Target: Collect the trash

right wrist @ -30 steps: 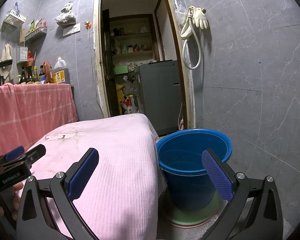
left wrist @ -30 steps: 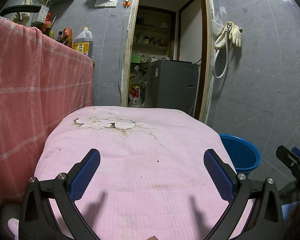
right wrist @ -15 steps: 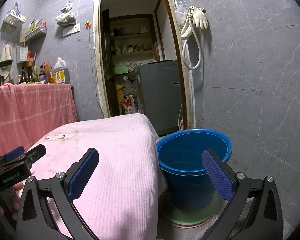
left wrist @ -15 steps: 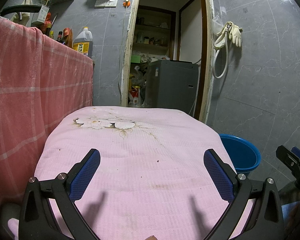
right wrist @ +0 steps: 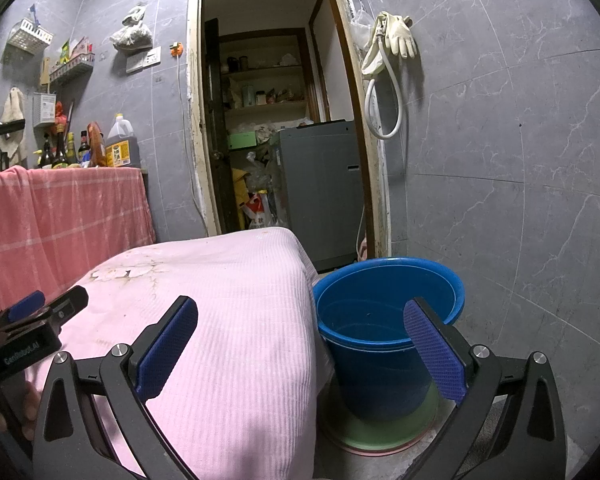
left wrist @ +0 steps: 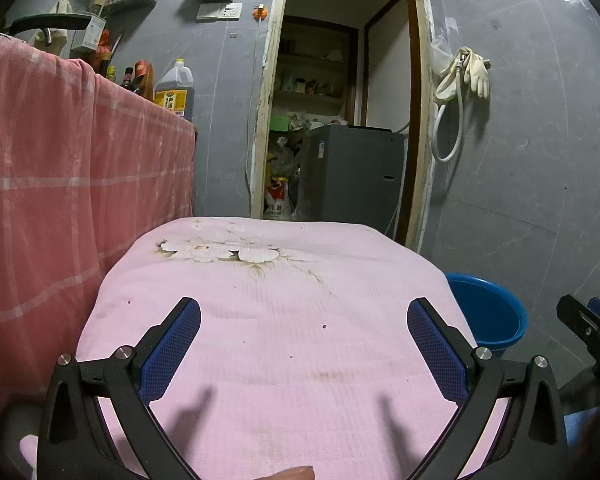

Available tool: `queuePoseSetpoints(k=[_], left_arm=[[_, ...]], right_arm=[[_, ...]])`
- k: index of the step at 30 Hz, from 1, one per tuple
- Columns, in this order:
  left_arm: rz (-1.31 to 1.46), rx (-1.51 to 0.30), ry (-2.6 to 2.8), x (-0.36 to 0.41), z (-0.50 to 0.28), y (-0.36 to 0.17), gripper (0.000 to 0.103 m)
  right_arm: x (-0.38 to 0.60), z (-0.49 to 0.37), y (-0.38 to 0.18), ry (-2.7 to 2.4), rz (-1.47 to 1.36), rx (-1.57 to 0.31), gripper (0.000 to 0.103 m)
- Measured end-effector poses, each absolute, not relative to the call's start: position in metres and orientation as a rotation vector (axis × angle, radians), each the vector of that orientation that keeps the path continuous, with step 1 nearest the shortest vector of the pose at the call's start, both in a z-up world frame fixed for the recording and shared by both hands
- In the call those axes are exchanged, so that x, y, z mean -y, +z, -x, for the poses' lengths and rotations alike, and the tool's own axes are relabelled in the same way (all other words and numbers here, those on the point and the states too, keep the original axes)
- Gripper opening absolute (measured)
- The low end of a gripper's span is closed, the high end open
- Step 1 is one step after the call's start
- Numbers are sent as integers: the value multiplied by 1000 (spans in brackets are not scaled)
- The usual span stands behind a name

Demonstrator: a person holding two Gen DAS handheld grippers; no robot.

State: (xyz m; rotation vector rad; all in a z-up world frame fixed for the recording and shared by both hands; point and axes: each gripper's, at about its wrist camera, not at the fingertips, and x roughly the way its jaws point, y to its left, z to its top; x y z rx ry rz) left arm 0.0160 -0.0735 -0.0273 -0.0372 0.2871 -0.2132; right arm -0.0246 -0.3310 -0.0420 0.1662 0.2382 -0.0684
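Both tongs stood wide open and held nothing. Between the spread blue-padded fingers of the left gripper lay the pink ribbed cloth with a printed white flower, draped over a low rounded surface directly beneath and ahead of it. The right gripper hung off that cloth's right edge, its left finger over the pink fabric and its right finger in front of a round blue plastic bucket standing on a green disc on the floor just below. A hand showed at the lower left of the right wrist view, holding the left tool.

No trash was visible on the cloth near either gripper; only small dark specks and brownish stains marked it, too small to identify. The bucket, presumably the place for the trash, looked empty as far as its inside could be seen.

Left of the left gripper hung a red checked cloth, with bottles and a large oil jug above it. Farther ahead, a doorway opened onto a grey appliance and crumpled bags on the floor, with pale rubber gloves on the wall to the right.

The likely risk was pinching the loose cloth instead of any scrap on it, dragging the fabric off, or knocking the bucket with the right tool's outer finger.
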Motion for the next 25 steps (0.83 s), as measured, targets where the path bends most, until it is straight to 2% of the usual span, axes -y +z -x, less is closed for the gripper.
queuePoseSetpoints(k=[25], left_arm=[[43, -287, -204, 73, -15, -27, 101]], right_arm=[[330, 25, -42, -68, -167, -239, 103]])
